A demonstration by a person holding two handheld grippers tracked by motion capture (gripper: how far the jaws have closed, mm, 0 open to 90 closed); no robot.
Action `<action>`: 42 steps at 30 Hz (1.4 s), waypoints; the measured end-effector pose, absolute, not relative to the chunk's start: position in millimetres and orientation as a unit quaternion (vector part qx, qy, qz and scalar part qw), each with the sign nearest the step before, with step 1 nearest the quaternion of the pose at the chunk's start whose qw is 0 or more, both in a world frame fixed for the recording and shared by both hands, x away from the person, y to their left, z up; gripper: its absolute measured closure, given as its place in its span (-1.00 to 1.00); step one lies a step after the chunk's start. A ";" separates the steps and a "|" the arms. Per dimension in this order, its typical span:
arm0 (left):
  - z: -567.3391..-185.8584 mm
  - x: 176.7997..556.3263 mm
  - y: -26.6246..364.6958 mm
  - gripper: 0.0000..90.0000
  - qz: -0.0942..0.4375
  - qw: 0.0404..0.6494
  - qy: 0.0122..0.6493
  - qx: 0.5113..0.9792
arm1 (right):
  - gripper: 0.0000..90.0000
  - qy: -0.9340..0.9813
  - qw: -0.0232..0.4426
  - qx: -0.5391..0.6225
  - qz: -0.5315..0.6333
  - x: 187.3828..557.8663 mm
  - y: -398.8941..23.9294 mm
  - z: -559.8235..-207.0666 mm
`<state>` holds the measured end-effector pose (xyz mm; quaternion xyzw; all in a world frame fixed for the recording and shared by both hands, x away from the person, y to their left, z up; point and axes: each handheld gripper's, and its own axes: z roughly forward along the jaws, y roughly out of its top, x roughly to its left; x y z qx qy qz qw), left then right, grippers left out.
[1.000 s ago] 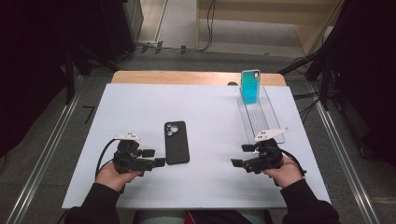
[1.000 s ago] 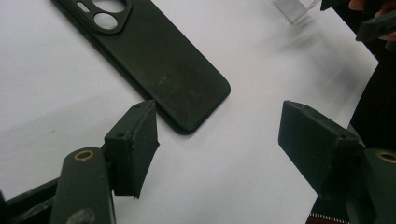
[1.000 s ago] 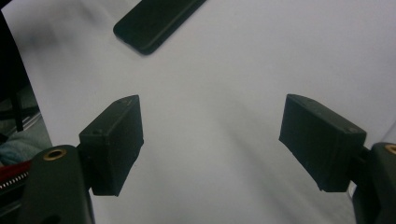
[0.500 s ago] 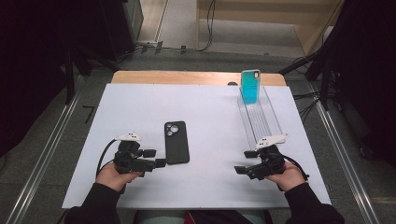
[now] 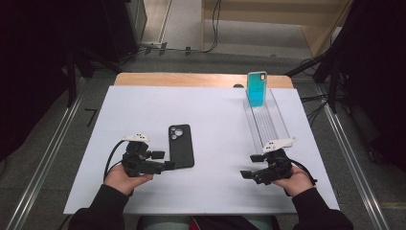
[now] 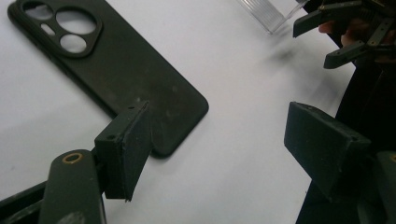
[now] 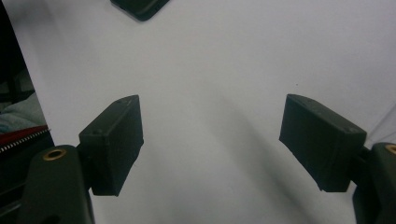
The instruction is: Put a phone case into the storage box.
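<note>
A black phone case (image 5: 181,145) lies flat, camera cutout away from me, on the white table sheet (image 5: 210,120). My left gripper (image 5: 163,160) rests just left of the case's near end. In the left gripper view its jaws (image 6: 217,126) stand apart and have just been opening, with bare sheet between them; one jaw sits against the case's (image 6: 116,70) near corner. My right gripper (image 5: 251,166) lies at the front right, open over bare sheet (image 7: 210,126). A teal phone case (image 5: 257,89) stands upright at the far end of a clear rack (image 5: 268,122).
The clear rack runs from the back right down toward my right hand, and its near corner (image 6: 266,11) appears in the left gripper view beside the right gripper (image 6: 345,32). A wooden strip (image 5: 191,79) borders the sheet's far edge. Metal rails flank the table.
The right gripper has shifted slightly toward the front edge of the table. The left hand and the black case have stayed where they were.
</note>
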<state>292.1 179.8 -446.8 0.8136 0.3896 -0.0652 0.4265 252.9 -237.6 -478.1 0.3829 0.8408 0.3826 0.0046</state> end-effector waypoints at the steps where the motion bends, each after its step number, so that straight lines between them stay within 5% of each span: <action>1: -445.6 293.6 177.9 -0.46 -0.061 0.425 0.389 0.815 | -0.56 0.841 0.005 0.382 0.383 253.1 -237.5 -478.1; 17: -435.5 316.8 152.3 0.20 -0.074 0.417 0.387 0.819 | -0.56 0.842 0.003 0.381 0.381 252.7 -236.7 -478.8; 25: -432.4 326.6 131.9 1.00 -0.072 0.420 0.354 0.833 | -0.56 0.842 0.004 0.383 0.380 252.9 -238.4 -479.5; 42: -454.5 339.2 97.7 1.00 -0.077 0.386 0.356 0.847 | -0.56 0.842 0.007 0.383 0.381 251.6 -239.0 -479.5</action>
